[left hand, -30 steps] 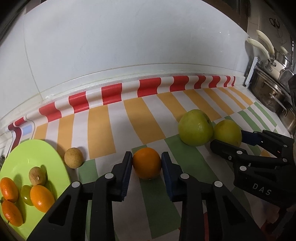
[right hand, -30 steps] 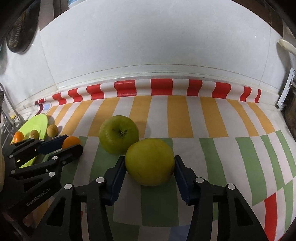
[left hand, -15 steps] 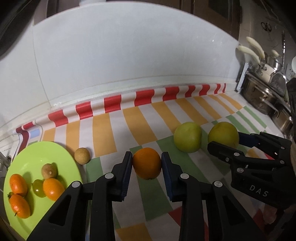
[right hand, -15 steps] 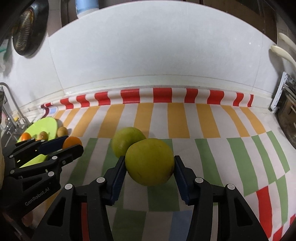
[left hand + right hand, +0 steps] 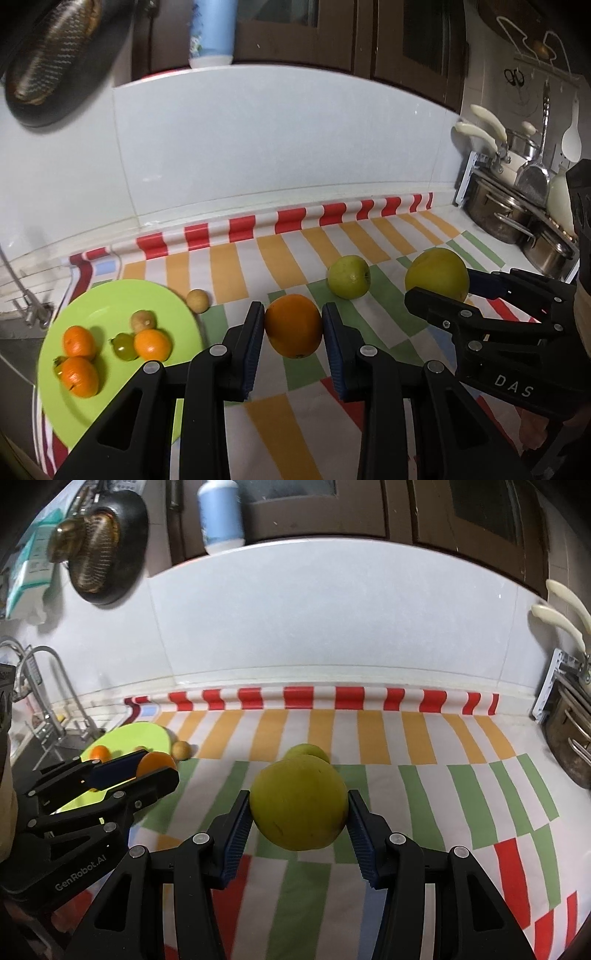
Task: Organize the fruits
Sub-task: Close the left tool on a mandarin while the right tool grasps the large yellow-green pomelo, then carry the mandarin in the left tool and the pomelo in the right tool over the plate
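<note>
Around the round lime-green plastic plate [image 5: 92,295]: five small fruits crowd its middle, a small tan round fruit [image 5: 197,301] sits just beside its far rim, and striped desk [image 5: 236,266] towards the green apple [image 5: 349,277] lies free.

Dim indoor light, apparently from above and in front. Brightest on the white wall [image 5: 280,147], with faint glare specks there. Soft shadows under the orange [image 5: 293,325] and beside the fruits on the plate [image 5: 122,295]. Dark, underexposed cabinets [image 5: 369,506] up top, black vignette in the corners. Strong fisheye bending: wall edge and striped cloth [image 5: 424,738] curved, most at the rims. Slight blur on the plate fruits and on the pan [image 5: 99,542]; yellow fruit [image 5: 299,805] soft at its edges. Grainy overall, muted colours in the shaded pots [image 5: 517,221].
</note>
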Action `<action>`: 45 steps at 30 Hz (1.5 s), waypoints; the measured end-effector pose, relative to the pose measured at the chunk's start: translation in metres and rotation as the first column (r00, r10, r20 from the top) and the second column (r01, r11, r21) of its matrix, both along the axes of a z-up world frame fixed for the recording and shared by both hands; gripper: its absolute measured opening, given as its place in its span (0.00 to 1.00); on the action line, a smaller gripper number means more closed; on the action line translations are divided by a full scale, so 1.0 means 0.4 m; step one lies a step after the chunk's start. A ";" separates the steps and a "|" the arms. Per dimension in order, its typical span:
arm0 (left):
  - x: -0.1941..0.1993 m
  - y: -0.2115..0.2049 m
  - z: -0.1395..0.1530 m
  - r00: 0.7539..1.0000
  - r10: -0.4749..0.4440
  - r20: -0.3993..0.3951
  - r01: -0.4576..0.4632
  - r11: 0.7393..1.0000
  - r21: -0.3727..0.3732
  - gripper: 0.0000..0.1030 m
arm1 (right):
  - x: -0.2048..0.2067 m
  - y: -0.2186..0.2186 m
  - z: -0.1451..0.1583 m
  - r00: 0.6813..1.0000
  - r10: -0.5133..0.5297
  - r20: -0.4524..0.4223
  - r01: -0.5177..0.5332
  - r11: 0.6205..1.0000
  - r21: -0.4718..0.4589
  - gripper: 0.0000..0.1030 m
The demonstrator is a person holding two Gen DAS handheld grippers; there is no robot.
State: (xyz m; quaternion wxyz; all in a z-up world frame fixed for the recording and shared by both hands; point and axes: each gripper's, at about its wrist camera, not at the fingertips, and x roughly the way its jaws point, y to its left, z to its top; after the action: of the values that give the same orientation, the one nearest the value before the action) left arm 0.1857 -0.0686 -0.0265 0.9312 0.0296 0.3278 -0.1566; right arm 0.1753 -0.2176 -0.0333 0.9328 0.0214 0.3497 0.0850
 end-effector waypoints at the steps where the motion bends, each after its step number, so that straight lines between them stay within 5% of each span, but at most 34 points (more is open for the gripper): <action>1: -0.010 0.006 0.007 1.000 0.004 0.006 -0.004 1.000 -0.002 0.31 | -0.010 -0.001 0.009 1.000 0.005 0.006 -0.005 1.000 0.001 0.50; 21: -0.191 0.140 0.119 0.988 0.106 0.110 -0.104 0.994 -0.031 0.31 | -0.151 0.130 0.121 0.986 0.124 0.108 -0.126 0.992 0.012 0.50; 45: -0.238 0.350 0.123 0.963 0.240 0.121 -0.242 0.970 0.001 0.31 | -0.145 0.344 0.138 0.957 0.258 0.135 -0.264 0.964 0.029 0.50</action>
State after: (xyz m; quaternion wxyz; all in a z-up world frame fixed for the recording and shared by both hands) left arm 0.0904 0.0712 0.0226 0.9611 0.0063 0.2736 -0.0374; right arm 0.1173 -0.0801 0.0219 0.9334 -0.0088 0.2858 0.2168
